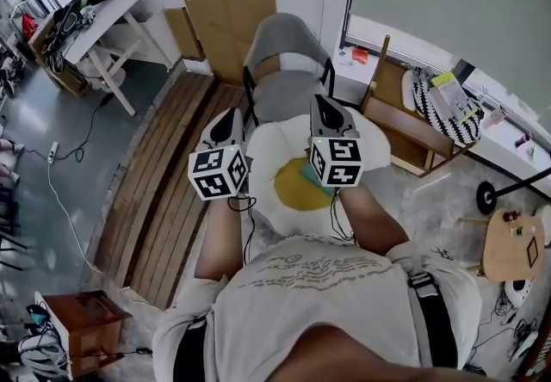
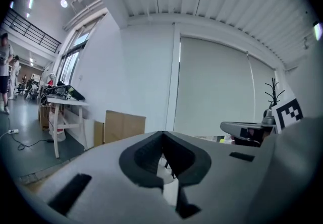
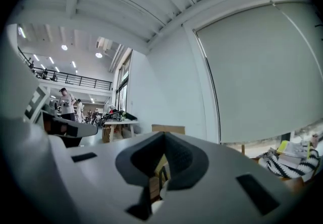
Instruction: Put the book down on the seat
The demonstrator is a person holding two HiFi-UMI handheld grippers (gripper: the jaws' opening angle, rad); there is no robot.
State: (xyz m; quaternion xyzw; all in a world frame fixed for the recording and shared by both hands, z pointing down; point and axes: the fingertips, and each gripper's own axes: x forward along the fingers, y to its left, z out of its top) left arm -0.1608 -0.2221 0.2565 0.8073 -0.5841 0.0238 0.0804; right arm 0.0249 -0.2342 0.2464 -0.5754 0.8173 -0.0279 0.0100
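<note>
Though half-hidden, perhaps book (image 1: 302, 170) on cushion (image 1: 269, 148).

The person holds both arms forward, bent at the elbows. The left forearm (image 1: 220, 243) and the right forearm (image 1: 368, 221) are bare and reach out from the chest nearly in parallel. The left claw (image 1: 232, 116) and the right claw (image 1: 323, 102) are side by side, apart from each other, at a similar height, and both point away from the body. Each has a marker cube (image 1: 219, 172) at its rear end, near the hand. In the left gripper view the jaws are together at the tips with nothing between them. In the right gripper view the jaws are also together and empty.
</note>
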